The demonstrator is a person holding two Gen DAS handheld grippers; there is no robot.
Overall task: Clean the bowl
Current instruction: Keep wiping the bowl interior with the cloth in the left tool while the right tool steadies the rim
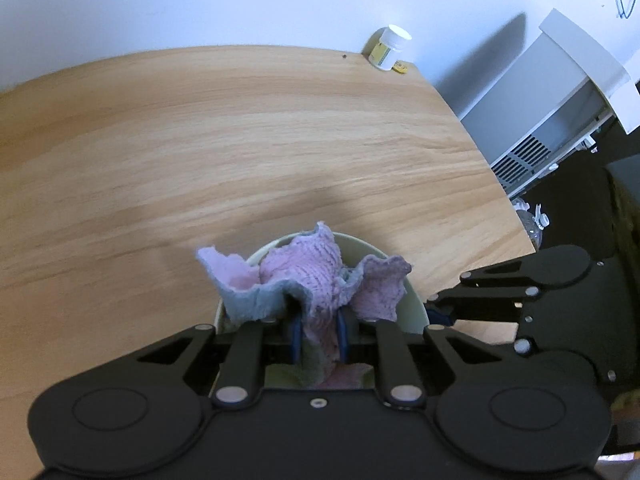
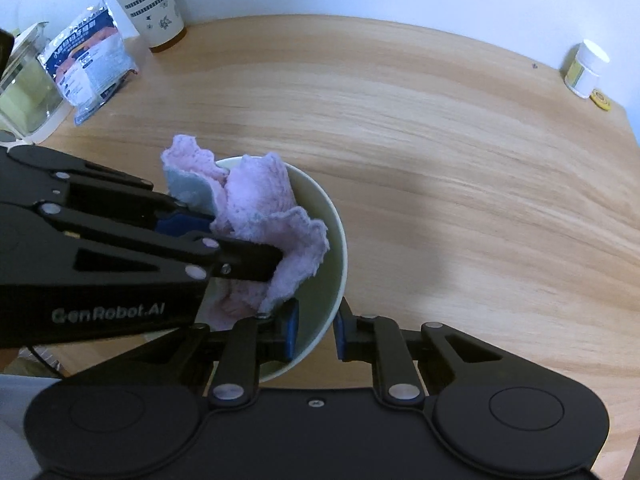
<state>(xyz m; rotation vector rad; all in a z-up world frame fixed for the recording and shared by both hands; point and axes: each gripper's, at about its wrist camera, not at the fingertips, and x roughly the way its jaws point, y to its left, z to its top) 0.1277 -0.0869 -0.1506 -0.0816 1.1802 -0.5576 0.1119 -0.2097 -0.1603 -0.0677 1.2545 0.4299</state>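
A pale cream bowl [image 2: 332, 248] sits above the wooden table, tilted. My right gripper [image 2: 316, 332] is shut on the bowl's near rim, one blue pad inside and one outside. My left gripper [image 1: 319, 334] is shut on a pink and grey-blue cloth [image 1: 316, 276] and presses it into the bowl [image 1: 412, 300]. In the right wrist view the left gripper [image 2: 224, 240] reaches in from the left with the cloth [image 2: 264, 208] bunched inside the bowl. The right gripper [image 1: 440, 312] shows at the bowl's right in the left wrist view.
The wooden table [image 2: 440, 140] ends at a white wall. A small white jar [image 1: 390, 48] stands at the far right corner. A patterned cup [image 2: 146, 0], a snack packet [image 2: 90, 56] and a glass container [image 2: 24, 88] stand at the far left. A white cabinet [image 1: 560, 100] is beyond the table's right edge.
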